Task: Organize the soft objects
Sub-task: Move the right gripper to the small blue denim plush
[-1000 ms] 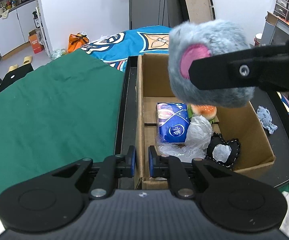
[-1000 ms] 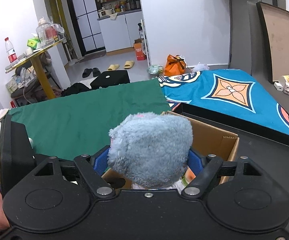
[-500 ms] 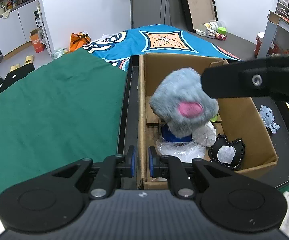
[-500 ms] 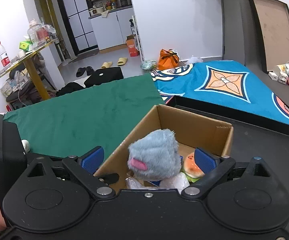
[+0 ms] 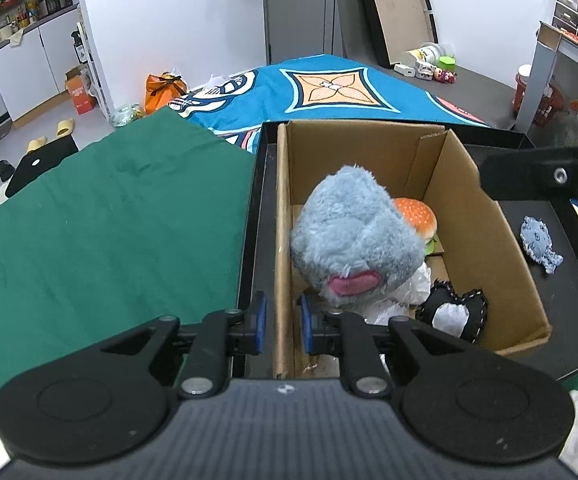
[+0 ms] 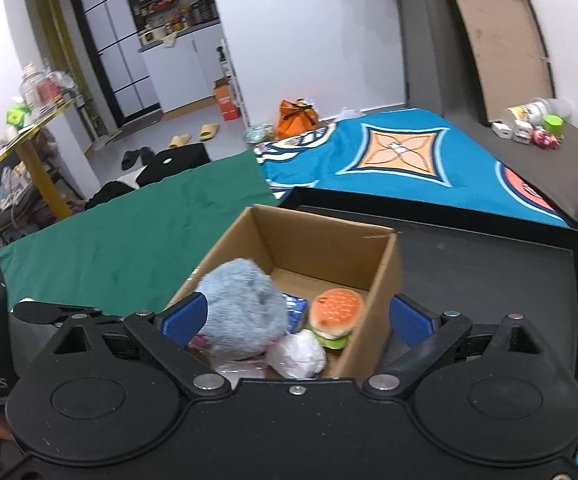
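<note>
Our right hand-held gripper (image 6: 297, 318) hangs wide open above the cardboard box (image 5: 485, 216), holding nothing; our left hand-held gripper (image 5: 281, 322), jaws opening, straddles its near wall. Inside lies the grey plush (image 5: 353, 236), light and squashy, best pinched across its body.
</note>
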A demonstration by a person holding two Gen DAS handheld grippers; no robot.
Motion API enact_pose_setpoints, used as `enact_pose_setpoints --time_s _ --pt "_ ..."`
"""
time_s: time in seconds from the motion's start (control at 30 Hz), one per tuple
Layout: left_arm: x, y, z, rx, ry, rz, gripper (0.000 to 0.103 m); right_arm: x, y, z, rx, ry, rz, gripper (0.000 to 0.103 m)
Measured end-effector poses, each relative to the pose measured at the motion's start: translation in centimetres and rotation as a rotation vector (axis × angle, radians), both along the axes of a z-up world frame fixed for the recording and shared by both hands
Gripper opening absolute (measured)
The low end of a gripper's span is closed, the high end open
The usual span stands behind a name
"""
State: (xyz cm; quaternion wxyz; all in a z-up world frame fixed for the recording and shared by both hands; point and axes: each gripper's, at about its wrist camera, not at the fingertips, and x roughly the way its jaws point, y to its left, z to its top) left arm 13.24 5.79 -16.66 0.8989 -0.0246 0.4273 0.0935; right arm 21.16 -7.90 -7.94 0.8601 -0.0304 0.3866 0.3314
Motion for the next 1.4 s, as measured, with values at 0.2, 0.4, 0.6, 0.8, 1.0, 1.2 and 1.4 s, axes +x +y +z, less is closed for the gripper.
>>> enact_pose_setpoints --time_s 0.2,0.4,0.6,0.8,1.0,1.2,1.4 --pt "0.5 -0.5 0.3 0.015 0.011 0.010 0.026 0.9 -2.7 -0.6 0.007 0.018 -0.073 0.098" --pt "1.1 -1.3 0.8 0.061 0.003 0.033 0.052 1.8 -5.7 -1.9 -0.008 0.057 -0.166 0.098" --pt "1.8 -2.6 1.1 0.084 -0.009 0.020 0.059 2.7 -8.6 -3.8 -0.006 0.109 -0.265 0.098" --pt "2.6 -4.0 0.9 0.116 0.006 0.000 0.066 3.2 -10.6 -5.6 0.006 0.161 -0.314 0.098" --pt "3.4 -5.0 0.7 0.158 0.018 0.001 0.072 4.1 -12.1 -7.5 0.000 0.192 -0.339 0.097" --pt "4.3 -5.9 0.4 0.204 0.035 0.005 0.077 5.0 -12.9 -9.1 -0.013 0.220 -0.366 0.094" --pt "4.7 -6.5 0.1 0.236 0.051 0.003 0.081 5.7 -12.9 -9.9 -0.024 0.216 -0.371 0.094"
